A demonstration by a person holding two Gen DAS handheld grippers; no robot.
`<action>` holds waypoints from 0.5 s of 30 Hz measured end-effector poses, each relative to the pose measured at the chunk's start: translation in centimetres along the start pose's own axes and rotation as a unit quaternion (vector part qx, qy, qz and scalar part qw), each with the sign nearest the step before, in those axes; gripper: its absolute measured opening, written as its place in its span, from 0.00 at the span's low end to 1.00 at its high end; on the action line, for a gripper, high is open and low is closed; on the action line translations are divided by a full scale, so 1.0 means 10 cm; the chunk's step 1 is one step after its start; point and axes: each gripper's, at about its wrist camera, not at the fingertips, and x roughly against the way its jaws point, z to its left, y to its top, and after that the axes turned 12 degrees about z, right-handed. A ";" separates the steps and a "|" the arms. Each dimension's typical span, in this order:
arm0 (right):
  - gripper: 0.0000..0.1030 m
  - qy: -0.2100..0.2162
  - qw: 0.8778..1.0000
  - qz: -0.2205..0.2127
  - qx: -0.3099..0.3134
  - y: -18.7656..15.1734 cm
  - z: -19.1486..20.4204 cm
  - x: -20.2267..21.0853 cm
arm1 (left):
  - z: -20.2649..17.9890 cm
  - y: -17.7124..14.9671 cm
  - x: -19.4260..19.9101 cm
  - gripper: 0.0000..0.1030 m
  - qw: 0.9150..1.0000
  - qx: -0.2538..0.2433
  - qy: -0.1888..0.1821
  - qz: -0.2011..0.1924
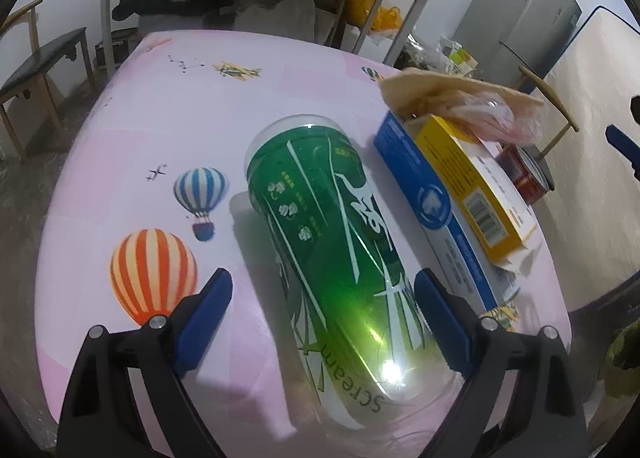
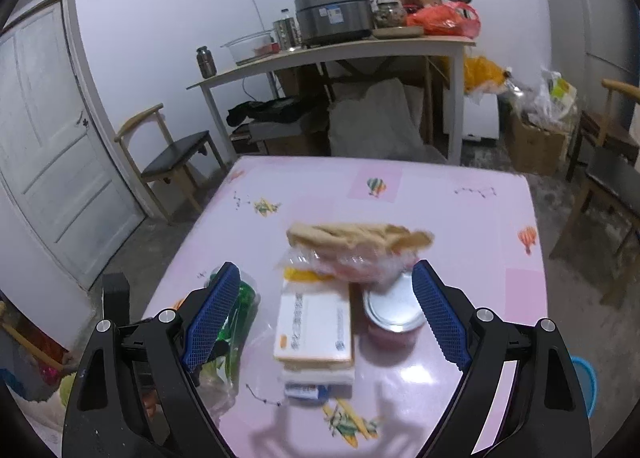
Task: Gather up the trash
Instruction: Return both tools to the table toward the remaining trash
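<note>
A green plastic bottle (image 1: 320, 226) lies on its side on the pink tablecloth (image 1: 168, 106). My left gripper (image 1: 325, 292) is open around its near end, with a clear gap on the left side. To the right lie a blue box (image 1: 432, 210) with a yellow box (image 1: 472, 182) on it, a crumpled wrapper (image 1: 460, 98) on top, and a red can (image 1: 524, 174) beside them. My right gripper (image 2: 328, 290) hangs open above the stacked boxes (image 2: 314, 330), the silver-lidded can (image 2: 394, 310) and the wrapper (image 2: 360, 246). The bottle (image 2: 240, 310) shows behind its left finger.
A wooden chair (image 2: 172, 154) stands by a white door (image 2: 48, 146) at the left. Behind the table is a side table (image 2: 340, 50) with a cooker and bags. Another chair (image 2: 608, 178) and a fridge (image 1: 520, 18) are at the right, a blue bucket (image 2: 586, 382) on the floor.
</note>
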 end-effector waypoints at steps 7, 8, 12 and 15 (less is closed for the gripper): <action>0.81 -0.019 0.997 0.047 0.063 0.42 0.14 -0.23 | 0.12 0.06 0.05 0.88 1.000 -0.002 0.009 -0.012; 0.81 -0.021 0.994 0.065 0.083 0.55 0.19 -0.31 | 0.15 0.09 0.04 0.88 1.000 0.000 0.008 -0.013; 0.80 -0.017 0.982 0.130 0.134 0.85 0.33 -0.65 | 0.20 0.10 0.05 0.88 1.000 0.004 0.001 -0.012; 0.79 -0.019 0.966 0.206 0.157 1.02 0.40 -1.09 | 0.22 0.09 0.06 0.88 1.000 0.010 -0.002 -0.012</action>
